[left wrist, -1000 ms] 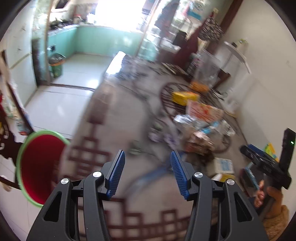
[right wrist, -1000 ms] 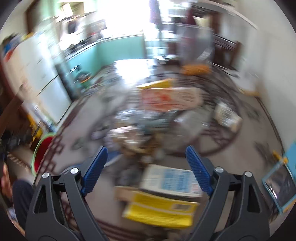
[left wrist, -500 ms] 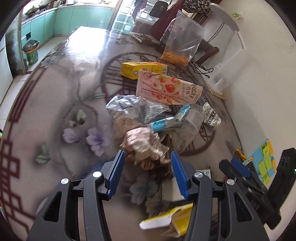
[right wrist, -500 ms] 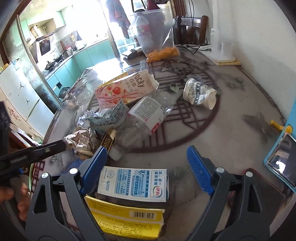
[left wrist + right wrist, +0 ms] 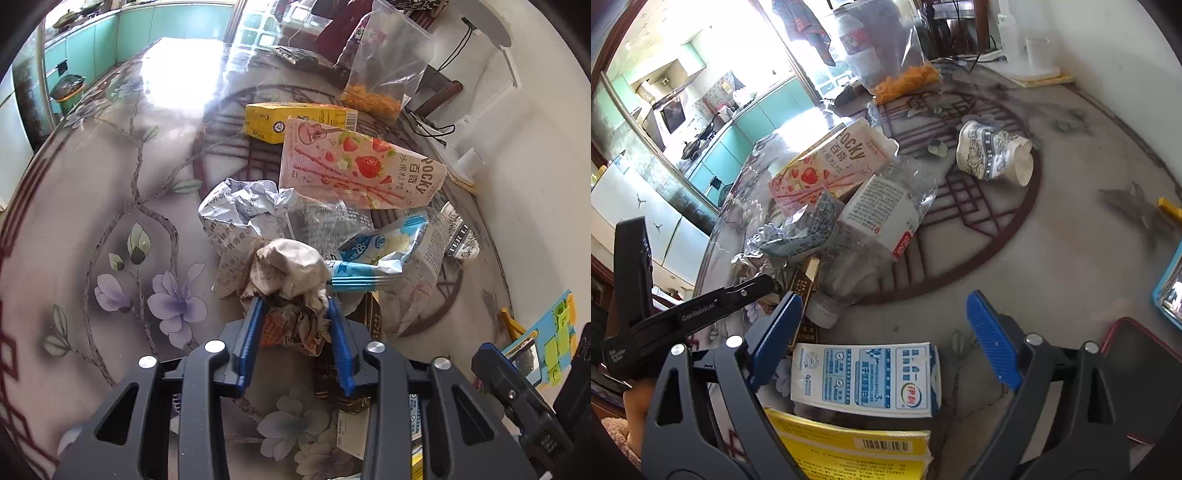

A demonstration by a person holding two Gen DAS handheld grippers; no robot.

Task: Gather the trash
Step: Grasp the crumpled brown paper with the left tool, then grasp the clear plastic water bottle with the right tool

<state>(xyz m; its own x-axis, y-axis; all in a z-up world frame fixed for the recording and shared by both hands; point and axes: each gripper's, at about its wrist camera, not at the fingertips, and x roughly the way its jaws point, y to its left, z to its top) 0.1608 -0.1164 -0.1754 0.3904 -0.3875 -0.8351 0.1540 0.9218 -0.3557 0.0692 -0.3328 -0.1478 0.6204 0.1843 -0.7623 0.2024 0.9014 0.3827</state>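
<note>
Jaws of the left gripper [image 5: 293, 308] have just closed on one crumpled paper wad [image 5: 291, 267]; right gripper [image 5: 882, 317] gapes over one milk carton [image 5: 866, 378]

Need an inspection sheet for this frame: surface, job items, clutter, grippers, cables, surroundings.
Surface: glossy round table with purple flower print and a dark red lattice ring.
Job's things: crumpled brownish paper wad; pink Pocky strawberry box; yellow carton; crushed clear plastic bottle; dented patterned paper cup; blue-and-white milk carton.
Clutter: clear bag of orange snacks; blue-framed tablet at the table edge.
Grippers: left gripper has just been closing, blue pads against the paper wad; right gripper open above the milk carton.
Cables: black cable near the wall.
Surroundings: teal kitchen cabinets, white wall.
</note>
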